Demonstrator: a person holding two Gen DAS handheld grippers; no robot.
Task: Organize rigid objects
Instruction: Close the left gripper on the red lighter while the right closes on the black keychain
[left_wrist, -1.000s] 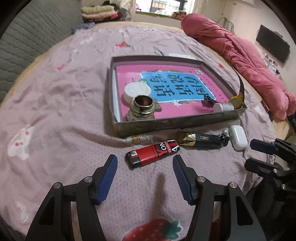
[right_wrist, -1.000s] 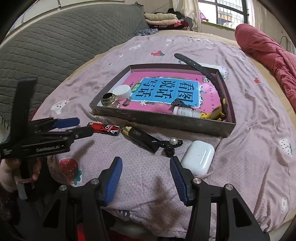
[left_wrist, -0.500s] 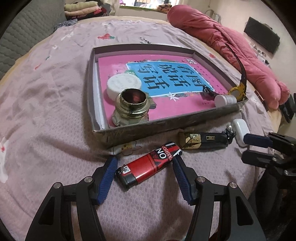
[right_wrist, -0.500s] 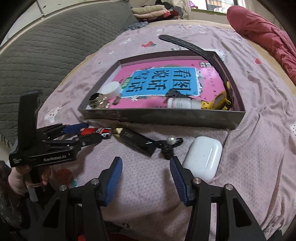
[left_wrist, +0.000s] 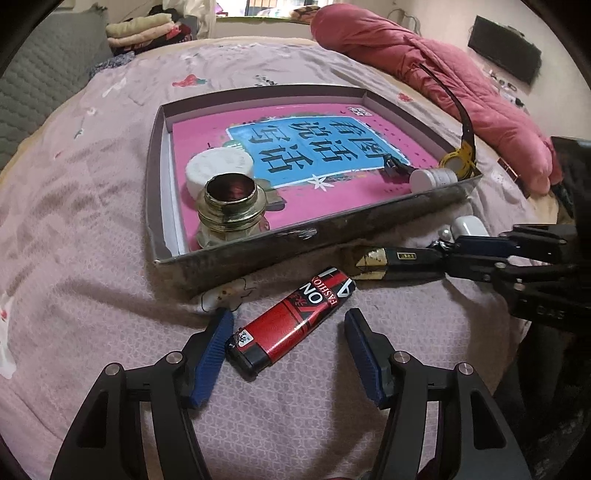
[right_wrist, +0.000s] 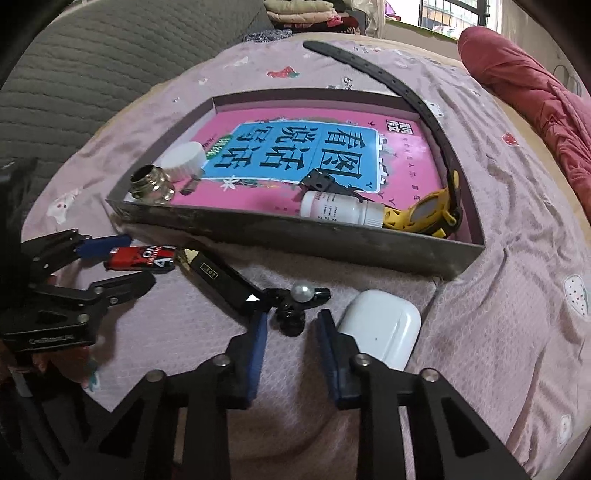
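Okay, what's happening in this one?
A person is tidying small items off a bed into a shallow box. The left gripper is open around a red lighter, not yet squeezing it. The right gripper has just been closing beside a black hair clip, with its black knob between the jaws. A white earbud case waits nearby.

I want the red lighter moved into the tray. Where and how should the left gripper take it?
Grip the red lighter across its narrow middle, coming from above. It lies flat and slanted between the open left gripper fingers, so roll the gripper until the pads face its long sides.
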